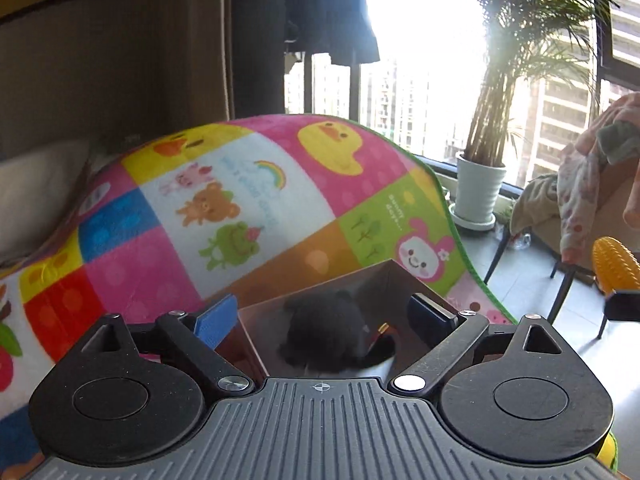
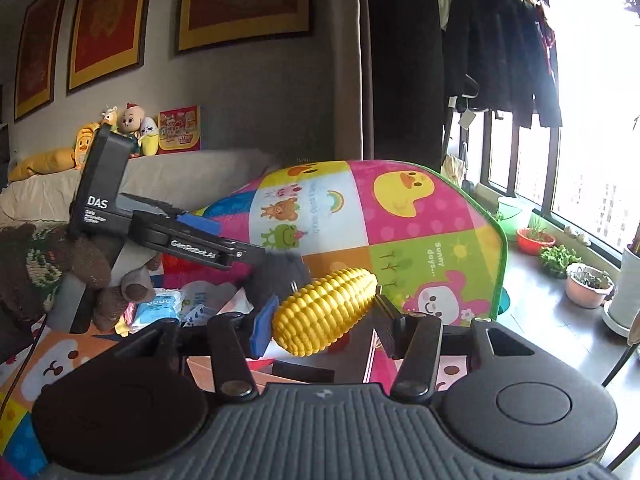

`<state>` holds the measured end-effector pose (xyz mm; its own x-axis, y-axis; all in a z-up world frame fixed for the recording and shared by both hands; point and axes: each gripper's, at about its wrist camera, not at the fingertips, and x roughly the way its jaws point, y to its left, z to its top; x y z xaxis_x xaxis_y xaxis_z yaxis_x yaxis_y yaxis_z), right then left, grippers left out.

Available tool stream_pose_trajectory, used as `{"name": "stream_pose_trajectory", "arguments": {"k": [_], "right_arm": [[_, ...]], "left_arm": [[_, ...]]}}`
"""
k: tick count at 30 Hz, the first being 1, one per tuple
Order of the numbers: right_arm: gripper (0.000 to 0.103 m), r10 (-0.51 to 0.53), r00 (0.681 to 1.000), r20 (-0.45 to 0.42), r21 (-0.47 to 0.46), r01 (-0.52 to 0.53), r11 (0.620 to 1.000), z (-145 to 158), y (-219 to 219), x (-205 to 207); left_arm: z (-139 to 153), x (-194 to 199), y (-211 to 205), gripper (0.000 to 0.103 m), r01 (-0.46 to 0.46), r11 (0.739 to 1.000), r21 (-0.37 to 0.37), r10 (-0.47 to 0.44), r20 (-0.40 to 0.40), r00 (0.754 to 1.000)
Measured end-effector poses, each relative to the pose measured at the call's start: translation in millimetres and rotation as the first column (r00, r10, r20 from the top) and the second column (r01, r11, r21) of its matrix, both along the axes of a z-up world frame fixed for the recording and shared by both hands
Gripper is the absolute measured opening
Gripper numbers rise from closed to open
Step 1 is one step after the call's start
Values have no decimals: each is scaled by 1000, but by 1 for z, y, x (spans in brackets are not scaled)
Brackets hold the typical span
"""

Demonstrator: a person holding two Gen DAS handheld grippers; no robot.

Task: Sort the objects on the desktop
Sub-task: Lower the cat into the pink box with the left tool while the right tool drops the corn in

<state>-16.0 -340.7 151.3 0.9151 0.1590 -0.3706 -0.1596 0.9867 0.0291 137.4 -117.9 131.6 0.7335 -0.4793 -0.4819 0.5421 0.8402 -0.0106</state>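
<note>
The right gripper [image 2: 324,320] has its jaws clamped on the corn [image 2: 325,312], held above the tabletop. The left gripper [image 1: 326,320] jaws grip a box [image 1: 340,320] holding a black object [image 1: 324,332]. Packets [image 2: 164,304] remain unsorted, so the task looks midway.

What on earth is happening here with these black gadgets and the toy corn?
A person is sorting desk clutter with a handheld tool in each hand. The right tool is clamped on a yellow toy corn cob, lifted above a brown box on the colourful cartoon cloth. The left tool sits around a clear box holding something black; whether it grips is unclear.
</note>
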Motion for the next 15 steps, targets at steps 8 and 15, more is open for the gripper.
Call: {"name": "stream_pose_trajectory", "arguments": {"k": [8, 15], "right_arm": [[51, 20, 990, -138, 81, -9, 997, -21, 2, 72], [67, -19, 972, -234, 91, 41, 995, -39, 17, 107]], "left_arm": [[-53, -67, 56, 99, -82, 996, -30, 80, -56, 995], [-98, -92, 119, 100, -286, 958, -31, 278, -165, 946]]}}
